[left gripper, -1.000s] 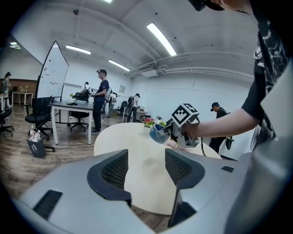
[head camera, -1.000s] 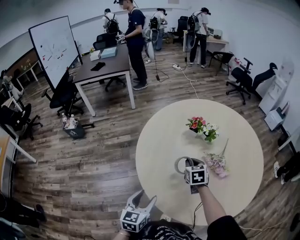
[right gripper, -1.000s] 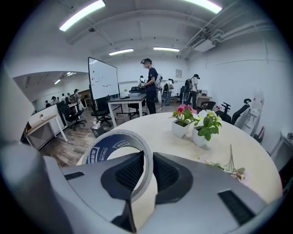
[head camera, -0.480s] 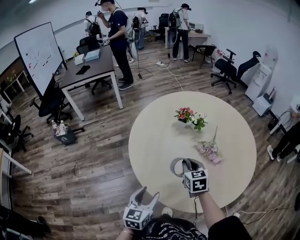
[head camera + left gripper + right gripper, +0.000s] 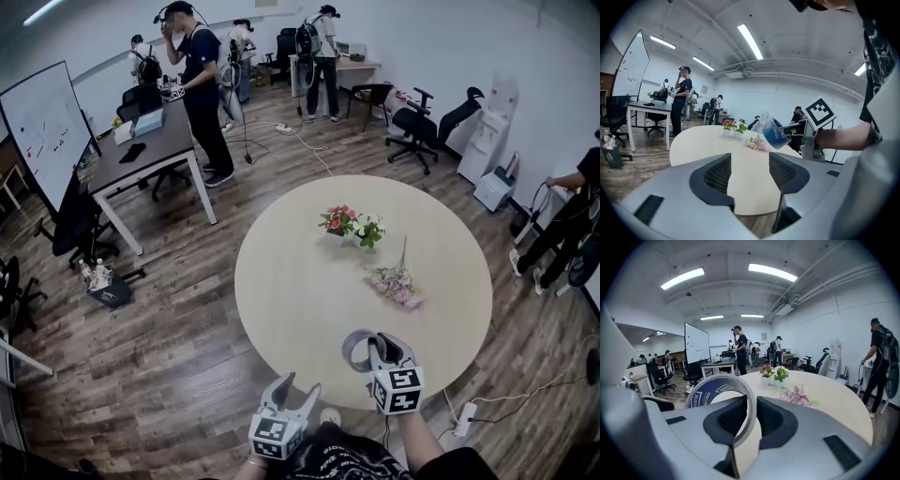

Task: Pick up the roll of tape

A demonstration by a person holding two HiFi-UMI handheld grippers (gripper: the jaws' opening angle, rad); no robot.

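Observation:
The roll of tape is a grey ring with a blue printed core. It hangs above the near edge of the round beige table, and my right gripper is shut on its wall. In the right gripper view the ring stands upright between the pads, with my right gripper pinching one side. My left gripper is open and empty, just off the table's near edge to the left. From the left gripper view the tape shows ahead and to the right, beyond that gripper.
A small pot of flowers and a pink bouquet lie on the table's far half. Beyond it are a dark desk, a whiteboard, office chairs and several people. A person stands at the right.
My right gripper has carried the tape up off the tabletop and back toward the near edge. The left gripper has shifted a little, still open. The view has swung right.

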